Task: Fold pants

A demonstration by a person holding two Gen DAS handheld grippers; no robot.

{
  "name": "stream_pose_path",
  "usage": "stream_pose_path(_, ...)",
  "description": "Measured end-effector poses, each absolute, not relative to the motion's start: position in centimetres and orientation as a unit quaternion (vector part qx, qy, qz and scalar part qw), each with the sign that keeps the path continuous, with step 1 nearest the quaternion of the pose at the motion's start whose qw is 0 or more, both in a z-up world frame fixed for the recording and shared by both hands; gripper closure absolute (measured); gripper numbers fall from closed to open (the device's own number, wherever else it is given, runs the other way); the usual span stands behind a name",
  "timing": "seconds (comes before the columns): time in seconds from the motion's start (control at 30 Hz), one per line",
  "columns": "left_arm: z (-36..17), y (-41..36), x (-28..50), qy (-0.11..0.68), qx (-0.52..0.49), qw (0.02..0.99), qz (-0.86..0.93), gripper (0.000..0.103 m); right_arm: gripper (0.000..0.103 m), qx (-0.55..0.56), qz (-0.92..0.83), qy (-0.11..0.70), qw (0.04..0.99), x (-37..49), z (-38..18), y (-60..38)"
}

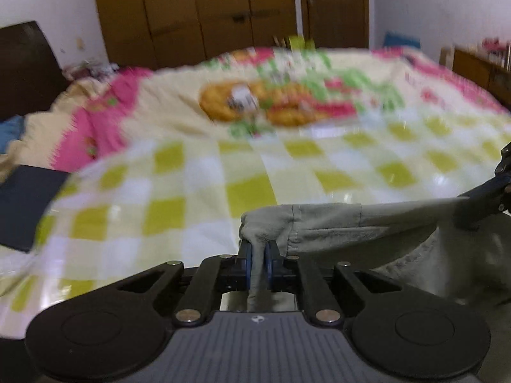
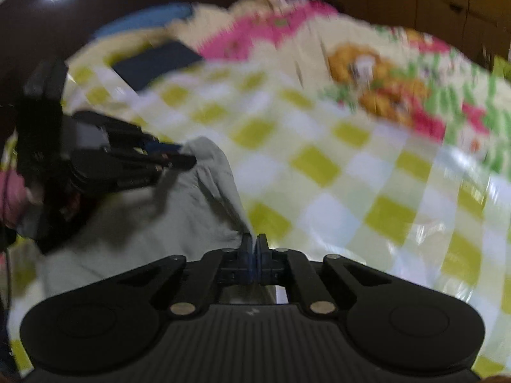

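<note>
The pants (image 1: pixel 335 226) are pale grey-green cloth, lying on a bed with a yellow-green checked sheet (image 1: pixel 179 191). In the left wrist view my left gripper (image 1: pixel 258 250) is shut on a bunched corner of the pants, and the hem stretches right to my right gripper (image 1: pixel 468 215) at the frame edge. In the right wrist view my right gripper (image 2: pixel 254 245) is shut on a thin edge of the pants (image 2: pixel 153 210). My left gripper (image 2: pixel 183 156) pinches the far corner there, held by a hand in a pink sleeve (image 2: pixel 11 188). The cloth hangs slightly raised between both grippers.
A flat dark blue item (image 1: pixel 25 204) lies on the bed to the left. A cartoon-print quilt with pink borders (image 1: pixel 281 102) covers the far bed. Beyond stand a wooden wardrobe (image 1: pixel 223 12) and a dark headboard (image 1: pixel 25 63). Both views are motion-blurred.
</note>
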State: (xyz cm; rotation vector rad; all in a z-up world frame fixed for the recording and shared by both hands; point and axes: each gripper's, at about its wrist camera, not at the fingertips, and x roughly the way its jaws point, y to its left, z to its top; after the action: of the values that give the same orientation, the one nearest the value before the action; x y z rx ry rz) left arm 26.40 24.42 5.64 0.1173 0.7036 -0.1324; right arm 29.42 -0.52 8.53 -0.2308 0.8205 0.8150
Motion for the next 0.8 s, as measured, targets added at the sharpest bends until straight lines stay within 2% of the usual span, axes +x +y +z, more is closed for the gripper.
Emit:
stream_pose_path(0.1,8.3,27.1,20.7,0.300,0.020,0.952,-0.052,0.078,0.100,-0.145,0.416,0.334,0.833,24.1,11.6,0.1)
stream_pose_path(0.2,9.0,29.6,14.3,0.286,-0.009,0.958,-0.030,0.078,0.100,-0.187,0.453,0.317,0.812,18.1,11.7,0.9)
stream_pose_path(0.43,4.0,31.7,3.7,0.361,-0.043,0.931,0.010,0.078,0.100,-0.208,0.504,0.411,0.731,9.0,3.3,2.4)
stream_pose_path(0.53,2.8,31.1,2.6,0.371,-0.039,0.928,0.012,0.078,0.100,-0.244,0.476,0.396,0.746,7.9,2.0,3.1)
stream_pose_path(0.6,3.3,30.7,3.1,0.356,-0.029,0.934,0.006,0.078,0.097,-0.250,0.459,0.365,0.771,8.6,3.0,3.9)
stream_pose_path(0.67,4.1,30.2,4.4,0.339,-0.016,0.941,-0.008,0.074,0.085,-0.275,0.444,0.323,0.789,9.8,3.6,4.9)
stream_pose_path(0.7,4.6,29.8,5.3,0.329,-0.005,0.944,-0.013,0.069,0.073,-0.294,0.433,0.307,0.795,10.3,3.5,5.4)
stream_pose_path(0.8,4.7,28.0,8.2,0.314,0.066,0.947,-0.032,0.059,0.070,-0.329,0.422,0.305,0.788,11.8,2.8,5.7)
